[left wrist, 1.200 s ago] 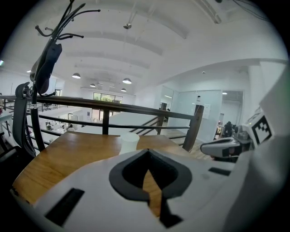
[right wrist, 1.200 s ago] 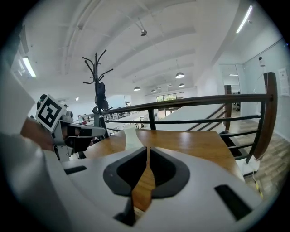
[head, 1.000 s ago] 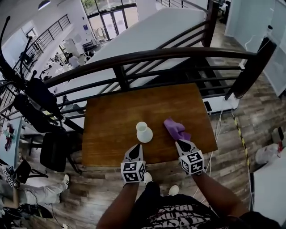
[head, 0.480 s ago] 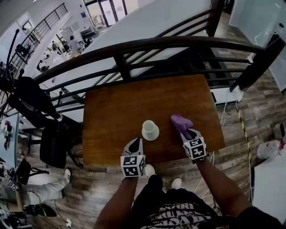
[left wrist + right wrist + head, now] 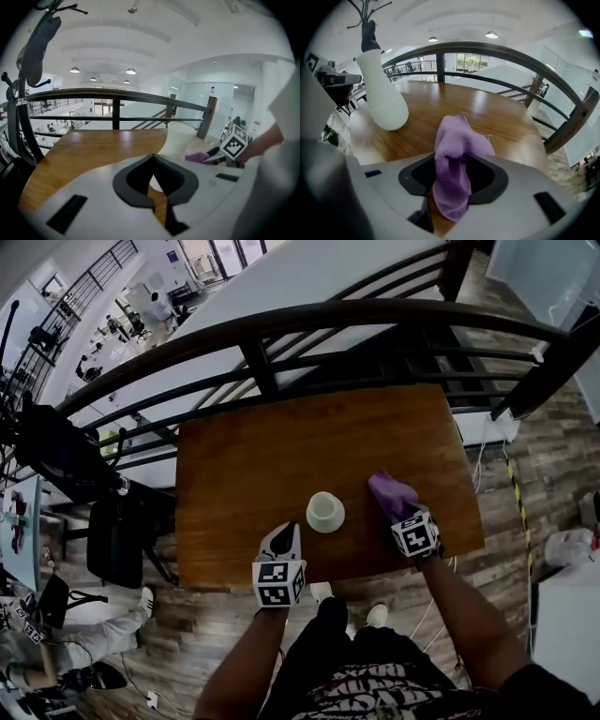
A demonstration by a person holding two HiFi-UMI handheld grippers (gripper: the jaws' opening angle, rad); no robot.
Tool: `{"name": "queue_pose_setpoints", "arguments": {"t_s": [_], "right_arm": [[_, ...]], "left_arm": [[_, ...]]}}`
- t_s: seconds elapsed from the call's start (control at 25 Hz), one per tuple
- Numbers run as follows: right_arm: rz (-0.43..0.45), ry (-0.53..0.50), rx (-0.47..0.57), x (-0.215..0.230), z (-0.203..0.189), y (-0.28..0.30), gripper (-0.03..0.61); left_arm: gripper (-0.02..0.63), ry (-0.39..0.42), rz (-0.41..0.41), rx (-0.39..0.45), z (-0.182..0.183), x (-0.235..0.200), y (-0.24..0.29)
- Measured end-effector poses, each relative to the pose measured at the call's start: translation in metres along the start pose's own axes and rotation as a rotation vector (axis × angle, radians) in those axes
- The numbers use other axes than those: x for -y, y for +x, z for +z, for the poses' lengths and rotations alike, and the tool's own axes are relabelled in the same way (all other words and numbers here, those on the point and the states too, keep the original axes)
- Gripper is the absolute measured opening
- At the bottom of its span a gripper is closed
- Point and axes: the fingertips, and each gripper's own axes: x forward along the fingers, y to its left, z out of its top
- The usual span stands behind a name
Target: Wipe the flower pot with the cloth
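A small white flower pot (image 5: 325, 512) stands upright on the wooden table (image 5: 244, 456), near its front edge. A crumpled purple cloth (image 5: 392, 493) lies on the table to the pot's right. My right gripper (image 5: 405, 514) points steeply down over the cloth's near end. Its jaws are opening, and the cloth (image 5: 457, 154) lies between them, draped down through the gap. My left gripper (image 5: 284, 538) is shut and empty, just short of the pot on its near left. In the left gripper view the pot (image 5: 180, 138) rises beyond the jaws.
A dark curved metal railing (image 5: 281, 334) runs along the table's far side, with a drop to a lower floor behind it. The table's front edge (image 5: 319, 576) is right at my grippers. A black chair (image 5: 112, 540) stands to the left of the table.
My right gripper has moved forward and down over the near end of the cloth, and its jaws have spread. My left gripper has edged a little closer to the pot.
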Motion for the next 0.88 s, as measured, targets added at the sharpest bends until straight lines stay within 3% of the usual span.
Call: {"name": "queue_pose_setpoints", "arguments": {"t_s": [0.28, 0.52, 0.68, 0.88], "right_arm": [[0.002, -0.034, -0.036, 0.001, 0.004, 0.002, 0.059], [0.015, -0.031, 0.111, -0.003, 0.051, -0.017, 0.052], [0.069, -0.047, 0.195, -0.026, 0.093, -0.035, 0.052], [0.158, -0.119, 0.203, -0.07, 0.115, -0.043, 0.052]], "left_arm": [[0.0, 0.011, -0.004, 0.013, 0.022, -0.009, 0.007], [0.0, 0.018, -0.011, 0.033, 0.036, -0.01, 0.012], [0.0, 0.013, -0.023, 0.049, 0.045, -0.006, 0.015], [0.0, 0.022, -0.051, 0.052, 0.051, 0.002, 0.021]]}}
